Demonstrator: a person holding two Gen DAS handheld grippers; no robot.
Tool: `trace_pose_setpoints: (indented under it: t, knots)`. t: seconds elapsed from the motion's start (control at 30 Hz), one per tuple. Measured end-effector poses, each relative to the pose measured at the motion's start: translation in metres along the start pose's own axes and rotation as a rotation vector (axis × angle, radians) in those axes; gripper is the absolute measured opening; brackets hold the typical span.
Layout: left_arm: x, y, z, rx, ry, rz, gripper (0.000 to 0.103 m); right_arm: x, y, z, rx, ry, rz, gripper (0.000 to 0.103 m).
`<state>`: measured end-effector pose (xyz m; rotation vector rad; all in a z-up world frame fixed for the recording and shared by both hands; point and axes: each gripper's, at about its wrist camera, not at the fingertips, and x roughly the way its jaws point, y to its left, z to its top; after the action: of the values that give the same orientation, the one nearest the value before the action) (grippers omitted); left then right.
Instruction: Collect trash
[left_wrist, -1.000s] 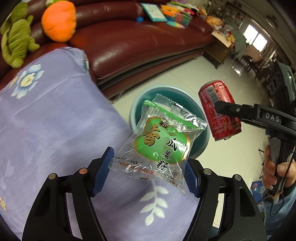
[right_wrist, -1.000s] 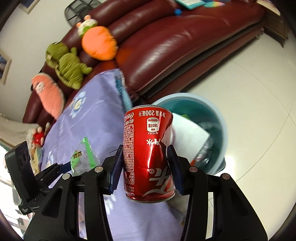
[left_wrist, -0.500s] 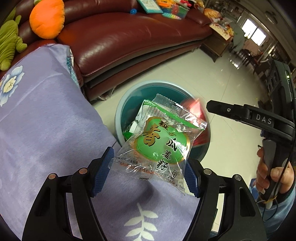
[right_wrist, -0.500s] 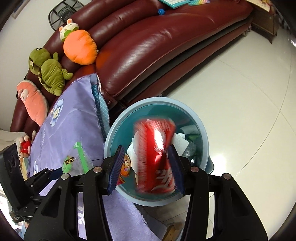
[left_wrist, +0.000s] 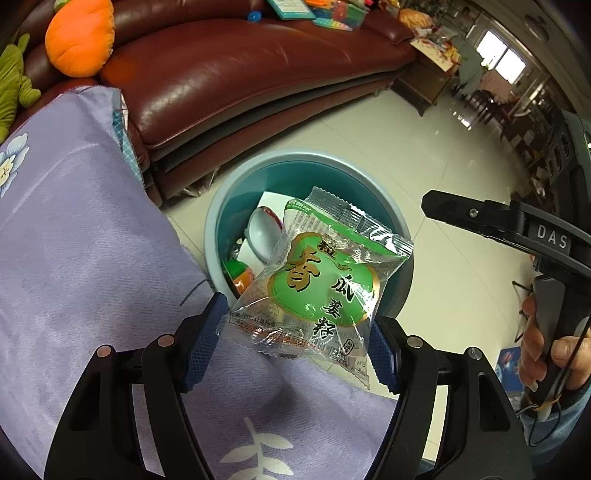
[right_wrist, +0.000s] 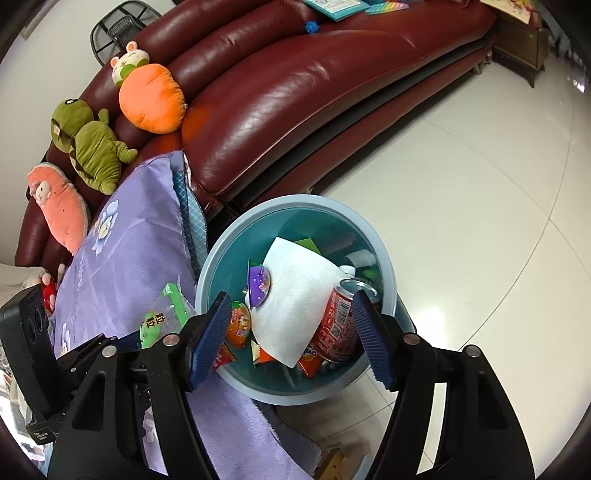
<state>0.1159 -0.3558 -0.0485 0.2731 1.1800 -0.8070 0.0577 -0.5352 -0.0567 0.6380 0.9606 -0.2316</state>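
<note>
two grippers hang over the round teal plastic bin (right_wrist: 207, 273): right gripper (right_wrist: 291, 336) empty, jaws opening, red soda can (right_wrist: 338, 325) lying inside; left gripper (left_wrist: 295, 343) pinches the green-printed clear snack packet (left_wrist: 317, 284), which likely drops next.

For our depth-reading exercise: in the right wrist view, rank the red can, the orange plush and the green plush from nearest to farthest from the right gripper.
1. Red can, in the bin, just beyond the right gripper.
2. Orange plush, upper left, on the sofa.
3. Green plush, farther left; close to the orange one.
</note>
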Motion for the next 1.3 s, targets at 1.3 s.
trace_pose_setpoints:
  t: [1.3]
  knots:
    - [-0.034,0.006,-0.015,-0.059,-0.097,0.063,0.086,-0.019,0.027,-0.012,-0.085,0.004,-0.042,0.076]
